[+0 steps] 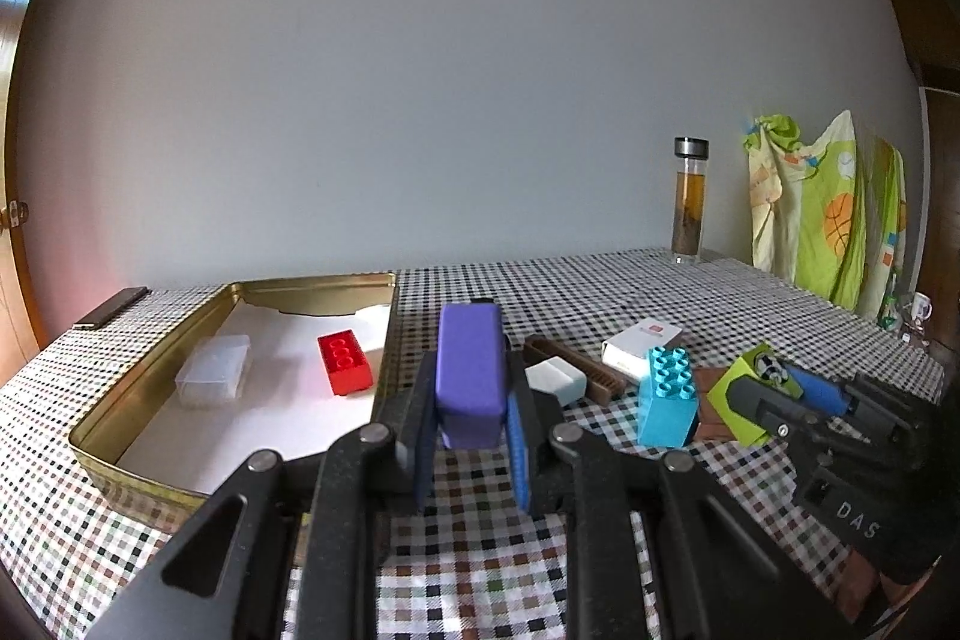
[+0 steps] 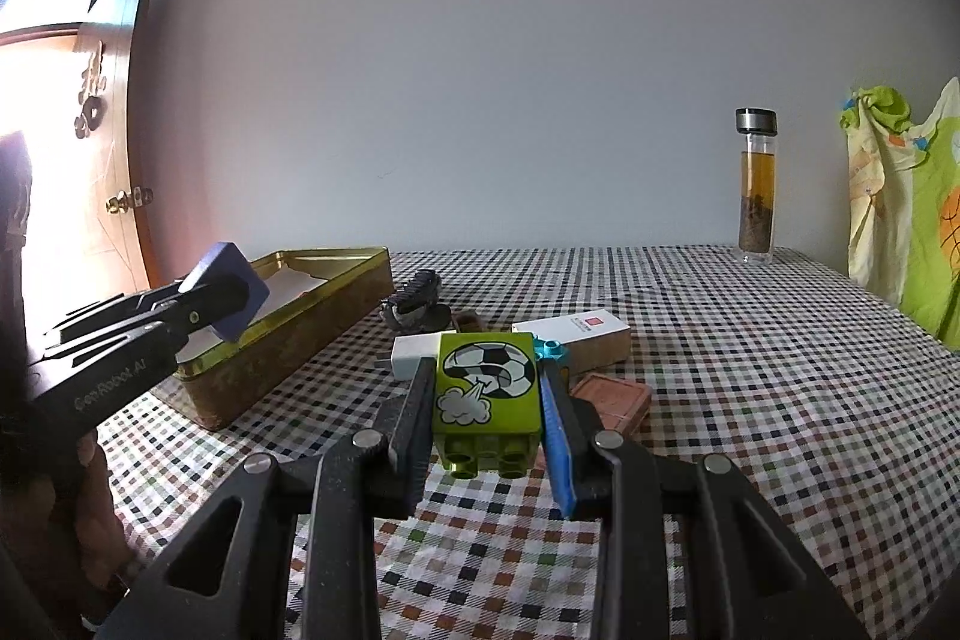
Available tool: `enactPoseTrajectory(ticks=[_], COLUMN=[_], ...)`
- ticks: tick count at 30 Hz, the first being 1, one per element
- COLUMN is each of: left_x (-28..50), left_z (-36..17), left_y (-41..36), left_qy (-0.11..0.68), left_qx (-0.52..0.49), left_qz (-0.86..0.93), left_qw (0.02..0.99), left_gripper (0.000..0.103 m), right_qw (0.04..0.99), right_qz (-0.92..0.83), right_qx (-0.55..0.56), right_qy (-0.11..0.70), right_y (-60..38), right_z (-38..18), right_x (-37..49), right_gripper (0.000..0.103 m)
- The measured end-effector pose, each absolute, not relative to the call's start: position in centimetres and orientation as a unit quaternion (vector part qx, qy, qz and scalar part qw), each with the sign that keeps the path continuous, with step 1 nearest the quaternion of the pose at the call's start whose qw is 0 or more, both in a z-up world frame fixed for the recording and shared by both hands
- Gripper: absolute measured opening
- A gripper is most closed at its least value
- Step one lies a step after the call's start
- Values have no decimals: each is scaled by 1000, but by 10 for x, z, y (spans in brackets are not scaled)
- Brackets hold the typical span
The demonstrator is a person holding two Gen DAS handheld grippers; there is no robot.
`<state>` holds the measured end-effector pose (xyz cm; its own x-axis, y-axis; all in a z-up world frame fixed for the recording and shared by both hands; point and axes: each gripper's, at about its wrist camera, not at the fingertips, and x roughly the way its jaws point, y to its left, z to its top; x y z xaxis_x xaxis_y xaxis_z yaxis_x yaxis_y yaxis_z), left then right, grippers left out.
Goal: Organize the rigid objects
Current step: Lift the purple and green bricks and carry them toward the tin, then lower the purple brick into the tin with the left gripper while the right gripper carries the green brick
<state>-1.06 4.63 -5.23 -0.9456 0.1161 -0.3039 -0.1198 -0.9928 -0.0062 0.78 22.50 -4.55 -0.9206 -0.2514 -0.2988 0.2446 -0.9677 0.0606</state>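
Left hand-held gripper (image 1: 471,403) is clamped on a purple block (image 1: 470,376), raised over the counter (image 1: 600,292); just left of it lies the gold tin (image 1: 150,376), holding a red brick (image 1: 344,363) and a clear box (image 1: 215,377); right hand-held gripper (image 2: 487,400) grips a green football-print brick (image 2: 486,388); a turquoise brick (image 1: 667,397) stands between the two.

brick (image 1: 344,364) in tin (image 1: 150,388) (bottle (image 1: 689,200) behind)
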Motion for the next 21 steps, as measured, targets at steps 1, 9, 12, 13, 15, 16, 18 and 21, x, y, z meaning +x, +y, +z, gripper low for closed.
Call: enactPoseTrajectory(ticks=[1,9,12,13,15,16,18,21], left_x=[-10,-8,-7,-7,-7,-7,-7,-8], left_z=[-52,-53,-53,-53,-53,-53,-53,-52], left_y=[45,31,24,22,18,16,12,6], left_qy=[5,6,4,2,-1,-2,-5,-9], left_qx=[-152,-150,-146,-146,-147,-147,-147,-147], left_qz=[987,988,989,989,989,989,989,989], left_qw=[58,35,27,27,25,24,21,14], left_gripper=[19,19,19,19,19,19,19,19], right_qw=[128,142,145,146,150,153,156,163], right_qz=[-980,-977,-975,-975,-973,-973,-972,-970], right_qx=[155,161,167,168,172,173,176,180], right_qy=[-11,3,9,10,12,14,18,21], right_y=[224,206,201,199,195,193,188,181], right_z=[-45,-46,-46,-46,-46,-46,-47,-47], right_x=[8,6,4,3,2,2,1,0], right_gripper=[34,34,34,34,34,34,34,34])
